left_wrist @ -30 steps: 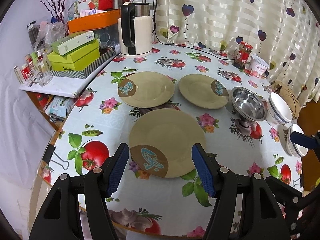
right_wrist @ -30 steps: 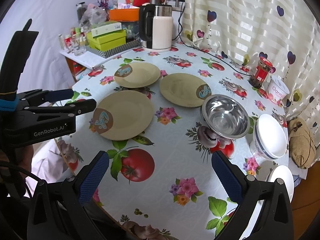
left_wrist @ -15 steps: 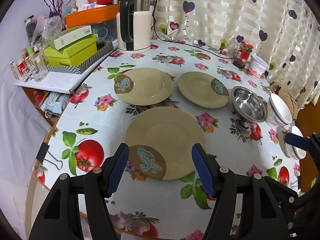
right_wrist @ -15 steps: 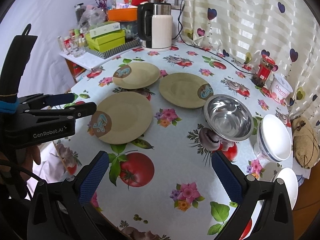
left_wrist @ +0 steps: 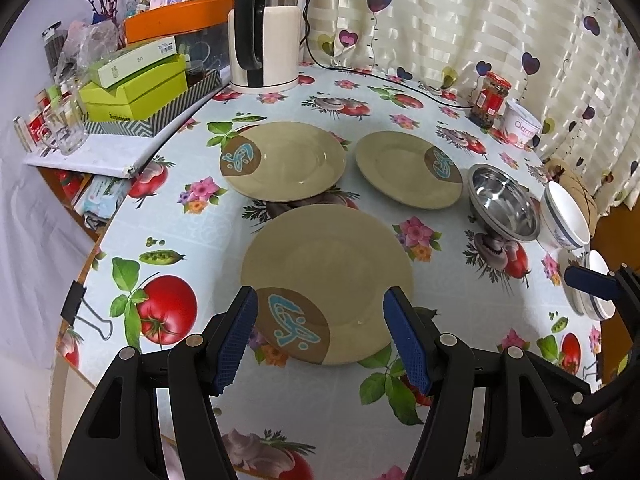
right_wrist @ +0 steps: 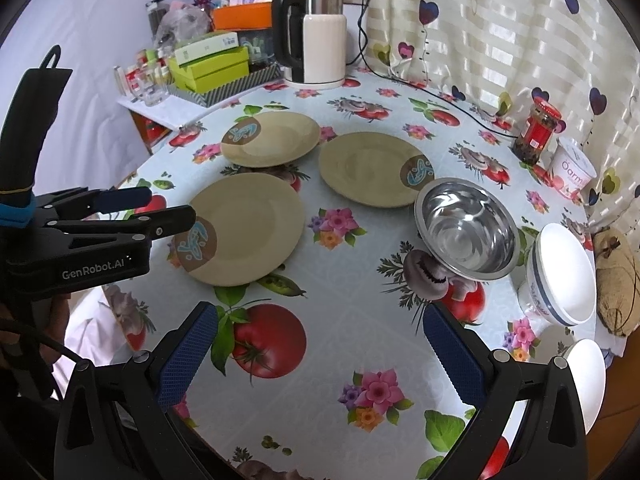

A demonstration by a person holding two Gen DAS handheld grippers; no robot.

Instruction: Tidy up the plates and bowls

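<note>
Nearest plate [left_wrist: 326,276]: framed by left gripper [left_wrist: 322,330], jaws apart, nothing held. Rim to be pinched squarely at near edge. Right gripper [right_wrist: 320,356]: jaws apart, idle over tabletop [right_wrist: 344,344].

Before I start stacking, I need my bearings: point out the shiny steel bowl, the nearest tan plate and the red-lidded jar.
shiny steel bowl [right_wrist: 468,230]: right wrist view, inner bottom.
nearest tan plate [left_wrist: 332,272]: left wrist view, bare centre.
red-lidded jar [right_wrist: 536,136]: right wrist view, red label.
</note>
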